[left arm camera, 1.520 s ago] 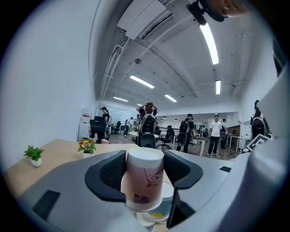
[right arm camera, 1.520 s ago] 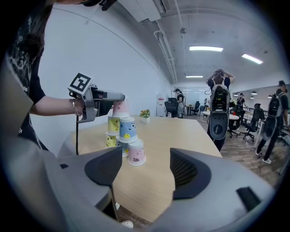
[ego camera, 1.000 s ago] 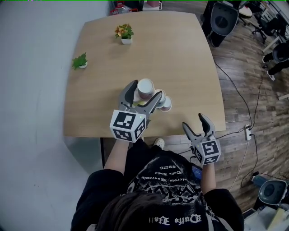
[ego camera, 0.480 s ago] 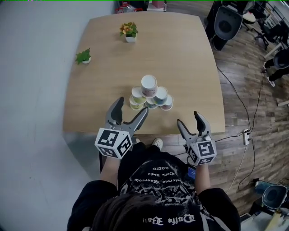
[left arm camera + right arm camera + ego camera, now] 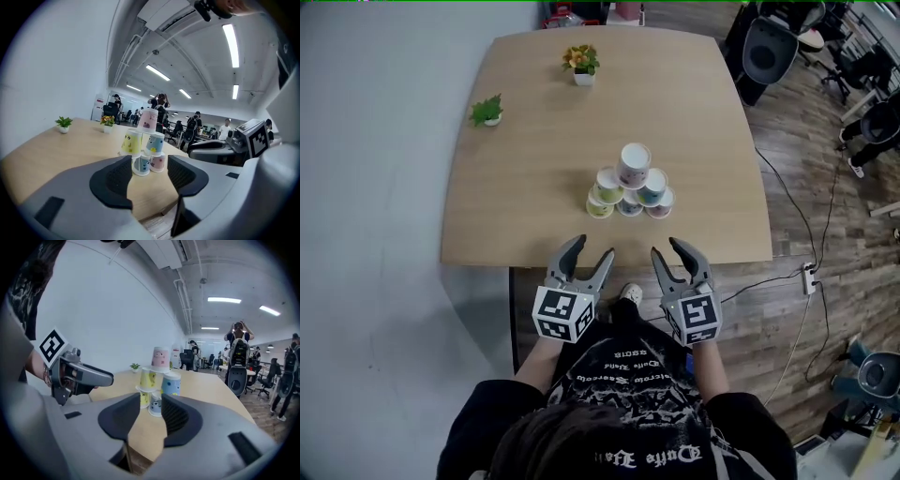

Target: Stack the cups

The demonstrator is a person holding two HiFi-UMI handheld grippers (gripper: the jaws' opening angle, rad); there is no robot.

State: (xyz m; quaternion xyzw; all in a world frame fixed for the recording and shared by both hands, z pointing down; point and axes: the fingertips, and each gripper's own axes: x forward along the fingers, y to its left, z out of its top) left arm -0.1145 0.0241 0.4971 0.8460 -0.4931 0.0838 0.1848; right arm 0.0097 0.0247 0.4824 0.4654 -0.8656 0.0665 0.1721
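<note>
Hovering off the tan wooden table, the left gripper and right gripper sit with jaws apart, empty, just narrowing, probably to spare the pyramid of 6 pastel paper cups.

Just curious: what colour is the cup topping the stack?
The top cup is pink; the right gripper view shows it best.

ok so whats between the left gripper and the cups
Only bare table before the cups, as the head view shows. The left gripper is at the near edge; its jaws have just been closing, nothing between them.
</note>
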